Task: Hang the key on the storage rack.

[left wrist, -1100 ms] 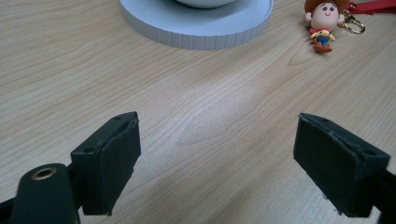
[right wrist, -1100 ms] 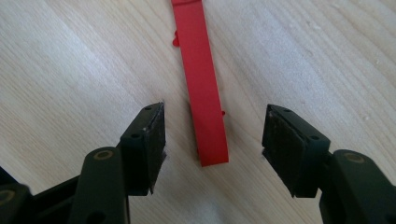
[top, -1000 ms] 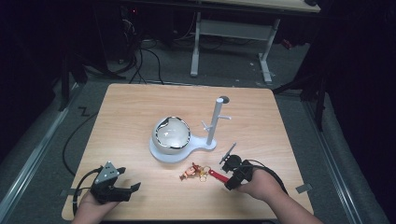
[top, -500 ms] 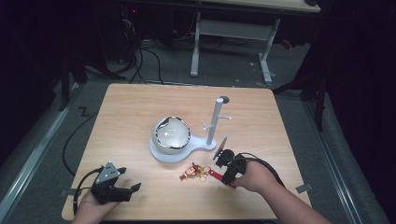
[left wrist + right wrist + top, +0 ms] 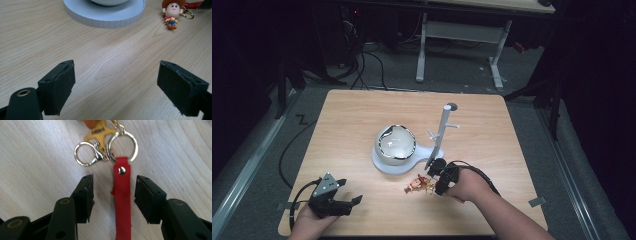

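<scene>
Jaws of the right gripper [image 5: 113,195], just narrowed but not yet pinching, straddle the red strap [image 5: 122,195] at frame centre, suggesting an imminent keychain [image 5: 419,184] pickup.

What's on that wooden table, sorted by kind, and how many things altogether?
Handheld grippers: 2, left gripper and right gripper
White stand with post and pegs: 1
Shiny bowl on the stand's base: 1
Keychain, cowboy figure with red strap: 1
Total: 5
</scene>
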A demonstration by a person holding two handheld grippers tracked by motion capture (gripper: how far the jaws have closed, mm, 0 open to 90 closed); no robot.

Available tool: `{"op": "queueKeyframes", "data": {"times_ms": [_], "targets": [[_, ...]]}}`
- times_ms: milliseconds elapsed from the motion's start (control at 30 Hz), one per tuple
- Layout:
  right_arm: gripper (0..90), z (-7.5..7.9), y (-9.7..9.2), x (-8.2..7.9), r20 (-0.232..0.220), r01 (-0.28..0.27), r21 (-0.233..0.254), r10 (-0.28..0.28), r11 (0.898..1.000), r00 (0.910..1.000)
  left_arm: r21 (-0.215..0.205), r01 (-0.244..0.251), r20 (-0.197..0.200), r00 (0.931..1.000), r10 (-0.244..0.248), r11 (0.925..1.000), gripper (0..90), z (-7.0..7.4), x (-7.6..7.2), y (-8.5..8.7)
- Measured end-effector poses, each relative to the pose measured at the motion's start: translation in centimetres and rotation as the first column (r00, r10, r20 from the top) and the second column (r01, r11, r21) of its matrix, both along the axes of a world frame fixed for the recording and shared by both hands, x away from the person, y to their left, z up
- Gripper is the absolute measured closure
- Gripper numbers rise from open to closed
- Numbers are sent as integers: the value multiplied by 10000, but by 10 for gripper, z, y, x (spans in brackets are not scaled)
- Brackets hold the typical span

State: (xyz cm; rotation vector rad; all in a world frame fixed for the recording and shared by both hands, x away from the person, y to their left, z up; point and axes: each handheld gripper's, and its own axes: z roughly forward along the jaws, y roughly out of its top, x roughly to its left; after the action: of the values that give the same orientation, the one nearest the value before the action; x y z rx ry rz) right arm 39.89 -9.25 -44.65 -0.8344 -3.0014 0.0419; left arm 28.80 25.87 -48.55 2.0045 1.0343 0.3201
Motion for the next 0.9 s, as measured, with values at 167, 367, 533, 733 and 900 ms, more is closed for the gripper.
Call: {"op": "queueKeyframes", "data": {"times_ms": [167, 367, 533, 733, 900], "targets": [[575, -6, 8, 5, 66, -331, -275, 333, 9991, 9994, -31, 10, 7, 10000, -10, 10000, 156, 0, 0, 0], [616, -9, 9, 12, -27, -446, -476, 445, 9979, 9990, -51, 9, 0, 10000, -9, 10000, 156, 0, 0, 1], [660, -11, 10, 12, -186, -675, -253, 670, 9974, 9976, -32, 53, -25, 10000, -53, 10000, 156, 0, 0, 0], [742, -10, 10, 15, -361, -588, -279, 578, 9979, 9977, 12, 140, -43, 9999, -140, 9999, 156, 0, -1, -2], [748, -10, 13, 15, -349, -675, -465, 659, 9966, 9972, -35, 92, -29, 10000, -92, 10000, 156, 0, -1, -1]]}}
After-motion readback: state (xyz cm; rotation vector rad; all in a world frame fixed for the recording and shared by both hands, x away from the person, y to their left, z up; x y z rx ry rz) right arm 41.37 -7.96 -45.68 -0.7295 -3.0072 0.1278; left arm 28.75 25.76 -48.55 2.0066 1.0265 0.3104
